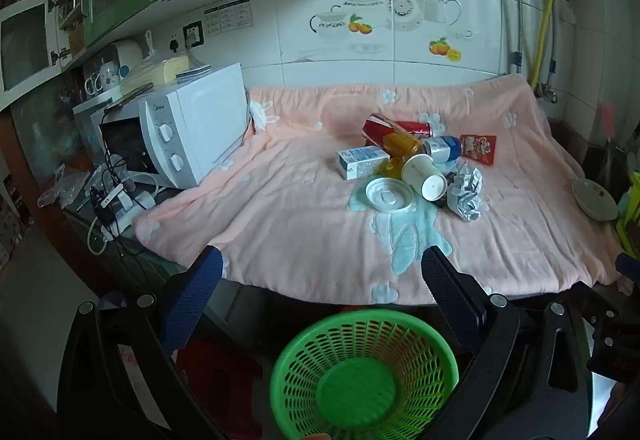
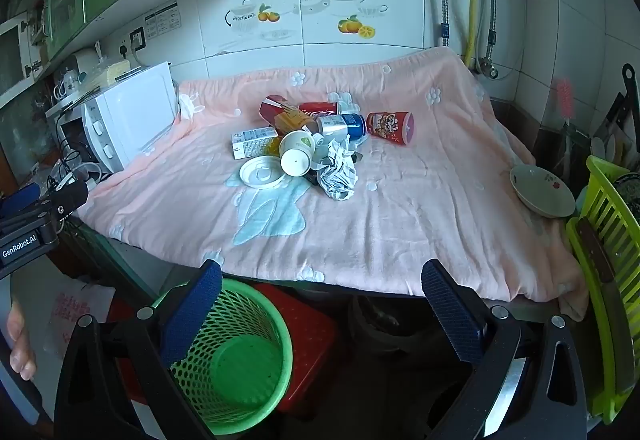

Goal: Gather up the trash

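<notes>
1. Hovering tilted down short of counter edge: left gripper and right gripper, both w/ jaws spread wide, nothing between pads.
2. Directly below, on floor: green mesh basket, empty; sits under left gripper, off to lower left of right gripper.
3. Right wrist view only: red stool touching basket's right side, person's hand at left edge, left gripper's black body at mid-left, green dish rack at far right.
4. Left wrist view only: tangle of cables & power strip beside microwave.
5. Mid-counter on pink blanket: trash pile — white lid, paper cup on its side, crumpled paper, white carton, orange bottle, red can.
6. Red packet just right of pile; ceramic bowl near right edge, well apart.
7. Farther back left: white microwave, touching blanket edge; tiled wall behind.
</notes>
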Tool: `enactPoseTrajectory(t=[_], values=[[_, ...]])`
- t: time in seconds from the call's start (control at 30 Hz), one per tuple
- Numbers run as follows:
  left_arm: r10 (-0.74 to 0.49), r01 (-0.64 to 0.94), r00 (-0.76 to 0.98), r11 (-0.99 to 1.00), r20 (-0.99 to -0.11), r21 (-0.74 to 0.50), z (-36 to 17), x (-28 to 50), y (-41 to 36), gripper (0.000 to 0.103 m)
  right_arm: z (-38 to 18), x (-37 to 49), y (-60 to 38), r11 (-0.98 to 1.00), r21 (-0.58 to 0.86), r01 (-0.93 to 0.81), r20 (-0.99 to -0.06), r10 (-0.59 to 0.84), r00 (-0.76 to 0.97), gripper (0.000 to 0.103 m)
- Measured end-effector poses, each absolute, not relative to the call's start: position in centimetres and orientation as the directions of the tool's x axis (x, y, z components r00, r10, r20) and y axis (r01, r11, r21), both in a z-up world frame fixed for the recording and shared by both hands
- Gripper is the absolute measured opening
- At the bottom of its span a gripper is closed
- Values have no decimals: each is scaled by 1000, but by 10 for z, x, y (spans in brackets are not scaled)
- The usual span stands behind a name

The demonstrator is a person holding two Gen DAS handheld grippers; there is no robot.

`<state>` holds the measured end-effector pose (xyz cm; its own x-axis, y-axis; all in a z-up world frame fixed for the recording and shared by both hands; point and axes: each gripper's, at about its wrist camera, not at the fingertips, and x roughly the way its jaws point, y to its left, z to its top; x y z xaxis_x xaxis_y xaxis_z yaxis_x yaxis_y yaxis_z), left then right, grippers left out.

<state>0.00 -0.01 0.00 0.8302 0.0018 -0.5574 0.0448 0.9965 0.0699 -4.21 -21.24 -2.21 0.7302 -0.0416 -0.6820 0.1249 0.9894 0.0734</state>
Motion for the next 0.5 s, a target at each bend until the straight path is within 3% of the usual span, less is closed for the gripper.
enactPoseTrajectory(t=[0.5], values=[[-2, 45, 827, 997, -562, 62, -1, 0, 0, 98, -19, -42, -210, 989, 76, 127, -681, -42, 731, 97]])
